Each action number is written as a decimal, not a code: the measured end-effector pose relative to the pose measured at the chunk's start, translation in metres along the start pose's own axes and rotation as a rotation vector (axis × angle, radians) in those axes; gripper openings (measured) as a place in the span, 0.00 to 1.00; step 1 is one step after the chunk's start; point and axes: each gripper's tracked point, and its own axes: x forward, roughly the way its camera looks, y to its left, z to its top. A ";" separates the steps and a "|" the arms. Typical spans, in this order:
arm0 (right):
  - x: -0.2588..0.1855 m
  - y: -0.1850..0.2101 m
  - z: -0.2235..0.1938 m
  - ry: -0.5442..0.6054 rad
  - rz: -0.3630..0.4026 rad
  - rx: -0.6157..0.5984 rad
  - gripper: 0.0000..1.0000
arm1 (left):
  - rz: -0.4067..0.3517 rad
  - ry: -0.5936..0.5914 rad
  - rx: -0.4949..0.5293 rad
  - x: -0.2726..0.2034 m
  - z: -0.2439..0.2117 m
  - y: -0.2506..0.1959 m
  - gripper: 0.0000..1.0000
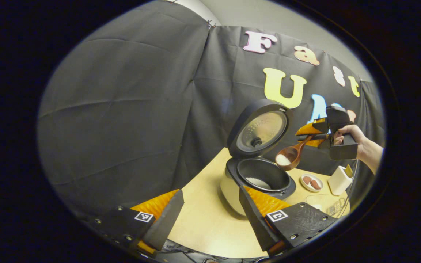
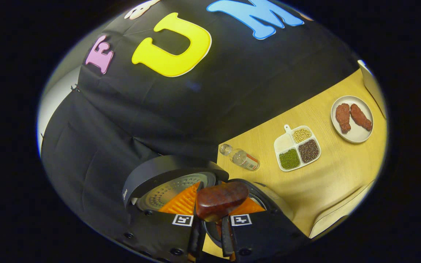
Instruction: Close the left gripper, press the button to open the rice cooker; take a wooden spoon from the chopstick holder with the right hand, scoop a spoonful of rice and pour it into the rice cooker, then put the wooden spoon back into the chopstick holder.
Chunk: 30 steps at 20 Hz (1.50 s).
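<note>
Right hand-held gripper (image 1: 307, 136) clamps wooden spoon (image 1: 289, 156), bowl angled down toward rice cooker (image 1: 258, 179).

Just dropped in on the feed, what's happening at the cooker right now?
The rice cooker stands open, lid up, with some rice already in its pot. The right gripper, held in a person's hand, is shut on the wooden spoon, whose bowl carries rice just above the pot's rim. The left gripper waits open near the cooker, holding nothing.
</note>
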 end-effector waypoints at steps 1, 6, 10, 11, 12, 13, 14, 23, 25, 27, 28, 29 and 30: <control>0.002 0.001 -0.001 -0.004 -0.006 -0.027 0.23 | 0.000 0.001 0.003 0.002 0.000 -0.001 0.96; 0.010 0.006 -0.003 -0.063 -0.020 -0.174 0.23 | 0.007 0.002 0.037 0.004 0.002 0.002 0.95; 0.017 0.006 -0.010 -0.076 -0.040 -0.271 0.23 | 0.021 0.005 0.032 0.007 0.002 0.007 0.96; 0.019 0.006 -0.012 -0.077 -0.040 -0.294 0.23 | 0.025 0.005 0.030 0.007 0.003 0.009 0.96; 0.021 0.007 -0.014 -0.077 -0.042 -0.319 0.23 | 0.030 0.005 0.029 0.006 0.002 0.010 0.96; 0.022 0.008 -0.017 -0.075 -0.041 -0.346 0.23 | 0.035 0.007 0.029 0.006 0.001 0.011 0.96; 0.024 0.010 -0.020 -0.073 -0.039 -0.374 0.23 | 0.039 0.008 0.028 0.006 0.000 0.012 0.96; 0.034 0.038 -0.037 -0.078 -0.009 -0.565 0.23 | 0.061 0.020 0.035 -0.001 -0.006 0.021 0.96; 0.034 0.045 -0.042 -0.072 0.002 -0.613 0.23 | 0.065 0.017 0.033 -0.001 -0.005 0.024 0.96; 0.035 0.050 -0.042 -0.081 0.007 -0.662 0.23 | 0.068 0.013 0.033 -0.003 -0.003 0.026 0.96; 0.033 0.053 -0.042 -0.087 0.008 -0.685 0.23 | 0.070 0.011 0.035 -0.003 -0.002 0.026 0.96; 0.032 0.055 -0.042 -0.092 0.009 -0.709 0.23 | 0.071 0.009 0.035 -0.003 -0.002 0.026 0.96; 0.032 0.058 -0.043 -0.095 0.011 -0.732 0.23 | 0.071 0.010 0.035 -0.002 -0.004 0.026 0.96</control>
